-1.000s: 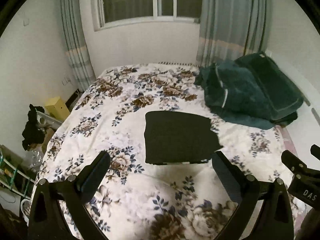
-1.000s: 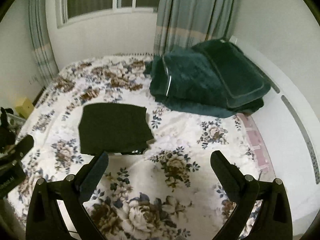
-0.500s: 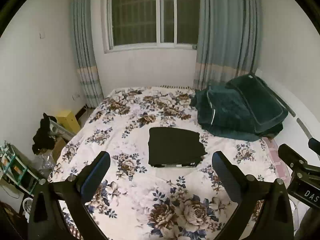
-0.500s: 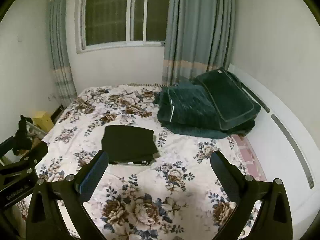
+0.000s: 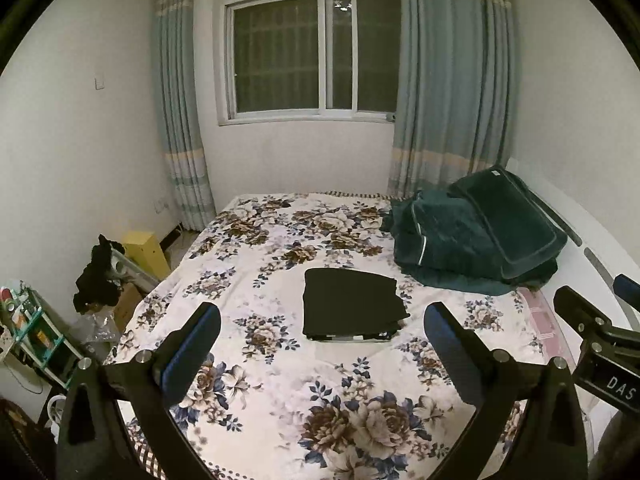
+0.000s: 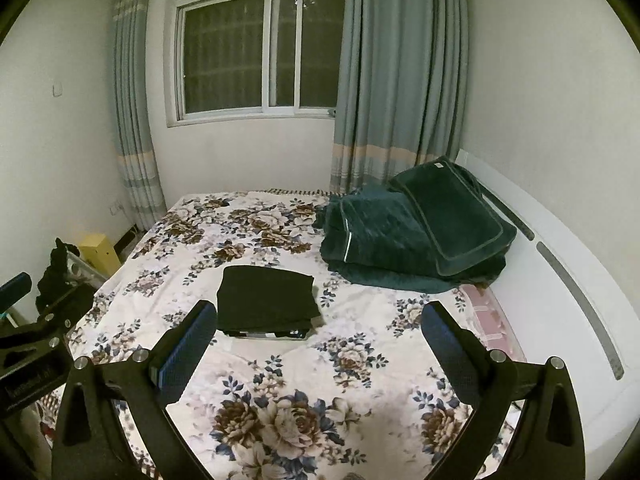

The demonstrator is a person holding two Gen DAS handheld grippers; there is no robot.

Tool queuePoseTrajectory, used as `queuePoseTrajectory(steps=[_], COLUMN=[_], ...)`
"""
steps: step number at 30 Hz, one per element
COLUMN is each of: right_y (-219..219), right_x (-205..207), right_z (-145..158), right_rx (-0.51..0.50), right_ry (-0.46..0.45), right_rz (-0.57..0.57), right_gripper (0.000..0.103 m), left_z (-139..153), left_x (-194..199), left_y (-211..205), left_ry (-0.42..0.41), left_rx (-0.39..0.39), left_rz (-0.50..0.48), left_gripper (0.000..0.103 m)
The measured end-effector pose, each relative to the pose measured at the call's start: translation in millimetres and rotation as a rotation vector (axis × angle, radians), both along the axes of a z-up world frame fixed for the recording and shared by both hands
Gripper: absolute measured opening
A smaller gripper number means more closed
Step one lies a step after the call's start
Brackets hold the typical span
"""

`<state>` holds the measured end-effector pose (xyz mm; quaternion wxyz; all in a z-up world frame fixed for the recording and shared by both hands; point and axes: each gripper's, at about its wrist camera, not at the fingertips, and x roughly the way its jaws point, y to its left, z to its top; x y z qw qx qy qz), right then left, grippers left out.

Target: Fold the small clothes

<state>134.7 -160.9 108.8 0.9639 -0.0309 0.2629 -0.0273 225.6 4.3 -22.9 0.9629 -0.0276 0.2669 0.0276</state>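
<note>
While both tongs [image 5: 322,326] [image 6: 316,324] gape empty, only the left view shows a shelf [image 5: 30,334] — folded garment [image 5: 350,306] apart.

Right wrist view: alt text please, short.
A folded black garment lies flat on a floral bedspread, with the open, empty right claw hanging over the bed's near part. Behind it, dark green bedding is piled by the white headboard; the left claw shows at the left edge.
</note>
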Motion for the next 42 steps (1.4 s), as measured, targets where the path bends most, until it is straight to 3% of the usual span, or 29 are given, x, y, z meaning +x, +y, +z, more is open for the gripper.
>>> queuePoseTrajectory(steps=[17, 42], right_y=[-1.5, 1.8], right_x=[2.7, 13.9], right_z=[-2.2, -0.5], right_rx=[0.017, -0.005], right_ry=[0.054, 0.048], right_rz=[0.035, 0.046], right_gripper=[0.103, 0.103], left_z=[4.5, 13.2], left_x=[-11.0, -11.7], left_y=[1.4, 4.2], left_ry=[0.067, 0.045], left_rx=[-0.005, -0.002], left_rz=[0.05, 0.033], left_gripper=[0.103, 0.103])
